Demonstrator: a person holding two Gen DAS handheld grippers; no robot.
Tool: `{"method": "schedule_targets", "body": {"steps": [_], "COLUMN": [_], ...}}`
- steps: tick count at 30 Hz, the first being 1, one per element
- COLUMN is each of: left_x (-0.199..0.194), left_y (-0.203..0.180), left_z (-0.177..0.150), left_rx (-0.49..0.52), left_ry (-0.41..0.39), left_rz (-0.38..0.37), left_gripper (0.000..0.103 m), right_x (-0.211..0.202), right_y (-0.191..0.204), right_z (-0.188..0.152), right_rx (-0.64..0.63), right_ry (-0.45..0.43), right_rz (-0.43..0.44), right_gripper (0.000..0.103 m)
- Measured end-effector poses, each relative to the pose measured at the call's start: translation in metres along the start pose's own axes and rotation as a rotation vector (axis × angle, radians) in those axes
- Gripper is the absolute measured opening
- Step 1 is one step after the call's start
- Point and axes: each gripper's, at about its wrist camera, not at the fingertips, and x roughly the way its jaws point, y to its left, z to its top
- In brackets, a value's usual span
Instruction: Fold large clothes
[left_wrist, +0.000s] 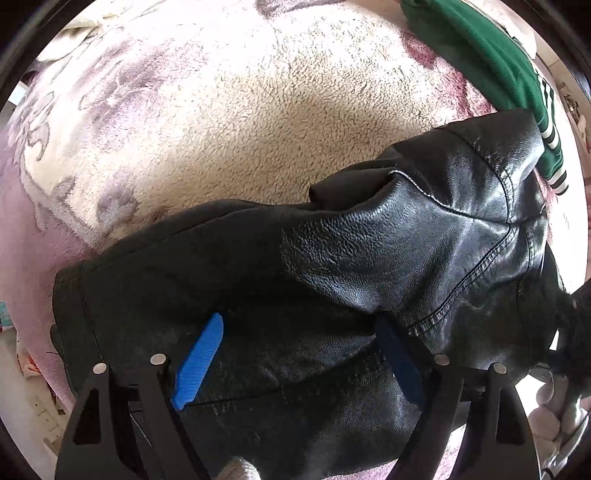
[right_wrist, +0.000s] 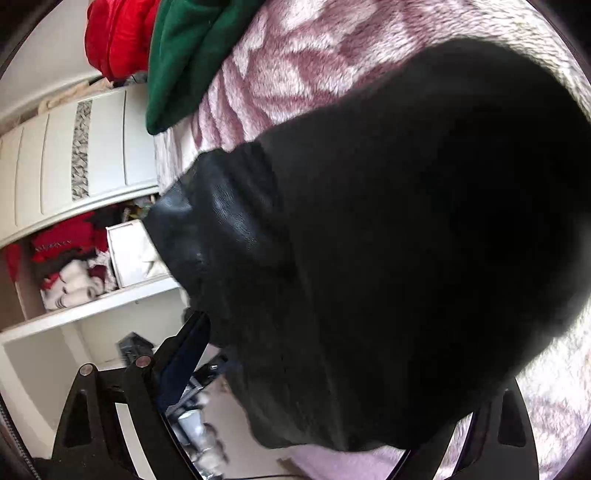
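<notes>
A black leather jacket (left_wrist: 369, 258) lies bunched on a fluffy pink and cream blanket (left_wrist: 240, 110). My left gripper (left_wrist: 299, 332) is open over it, its blue fingers (left_wrist: 201, 362) spread wide with leather between them. In the right wrist view the jacket (right_wrist: 388, 221) fills most of the frame and drapes over my right gripper (right_wrist: 295, 332). Only the left finger (right_wrist: 184, 362) shows there; the other is hidden under the leather, so its state is unclear.
A green garment with white stripes (left_wrist: 517, 85) lies at the blanket's far right; it also shows in the right wrist view (right_wrist: 184, 55) beside a red garment (right_wrist: 118, 37). A white wardrobe with shelves of clothes (right_wrist: 74, 240) stands past the bed edge.
</notes>
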Motion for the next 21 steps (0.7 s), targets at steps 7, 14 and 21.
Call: {"method": "schedule_targets", "body": {"steps": [7,14,21], "left_x": [0.021,0.024,0.031], "left_y": [0.010,0.013,0.020], "left_z": [0.023,0.029,0.034], "left_rx": [-0.017,-0.022,-0.055], "left_ry": [-0.002,0.005,0.034], "left_rz": [-0.010,-0.028,-0.081], "left_gripper": [0.102,0.103,0.103], "right_x": [0.008,0.040,0.025], "right_y": [-0.001,0.016,0.088], "right_z": [0.011,0.034,0.005], "right_rx": [0.083,0.033,-0.163], "right_ry": [-0.079,-0.074,-0.108], "right_rz": [0.152,0.103,0.069], "right_gripper": [0.074,0.061,0.024]}}
